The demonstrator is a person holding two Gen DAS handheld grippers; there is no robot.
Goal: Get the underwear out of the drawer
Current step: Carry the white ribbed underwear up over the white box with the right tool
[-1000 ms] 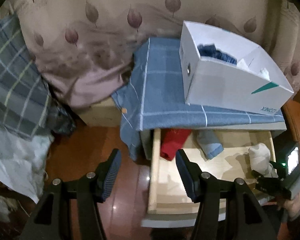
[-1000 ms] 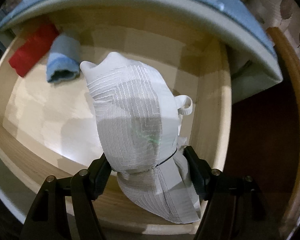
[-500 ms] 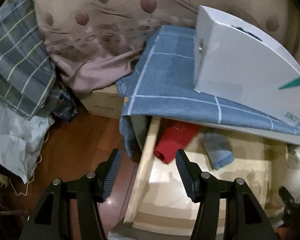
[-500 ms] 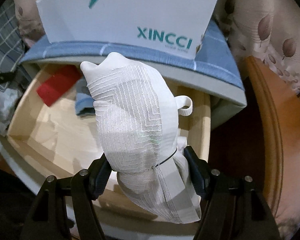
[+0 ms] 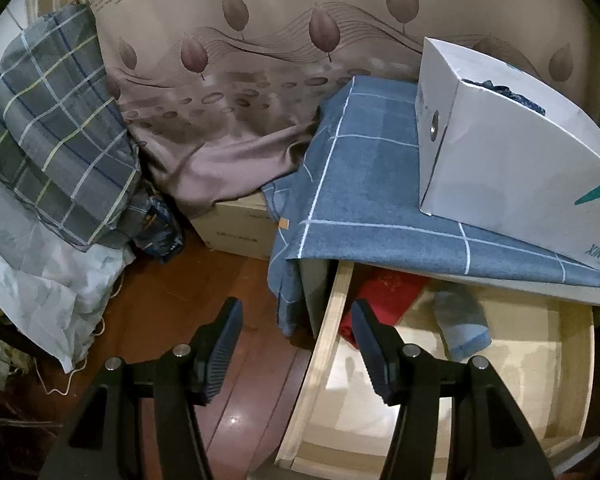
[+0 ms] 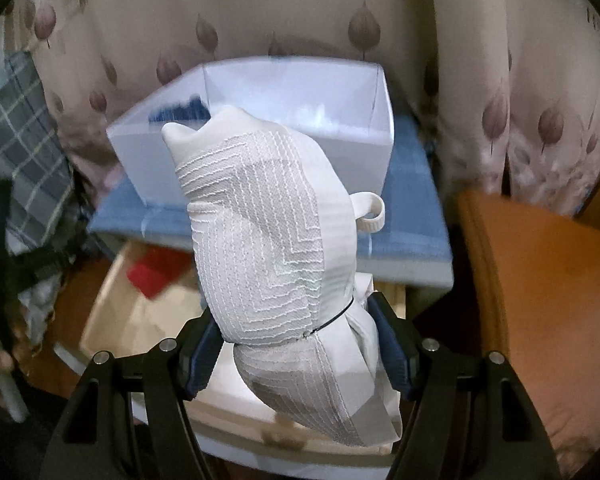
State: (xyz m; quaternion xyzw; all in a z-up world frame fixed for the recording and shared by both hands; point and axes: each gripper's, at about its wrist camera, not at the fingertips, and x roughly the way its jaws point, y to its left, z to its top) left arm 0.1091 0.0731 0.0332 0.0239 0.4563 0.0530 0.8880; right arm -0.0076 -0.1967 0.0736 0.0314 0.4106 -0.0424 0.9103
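Right hand-held gripper [image 6: 296, 344] around white underwear [image 6: 276, 264]

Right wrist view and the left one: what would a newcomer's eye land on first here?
The white ribbed underwear bundle fills the middle of the right wrist view, pinched in the right claw above the open drawer. Behind it the open white XINCCI box sits on the blue checked cloth over the cabinet top. In the drawer's back left corner lie a red rolled garment and a blue one; the left claw hangs open above the drawer's left wall.

Right claw [image 6: 296, 346] lifted white underwear [image 6: 276, 256] out of drawer [image 6: 112, 304], above box [image 6: 300, 92].
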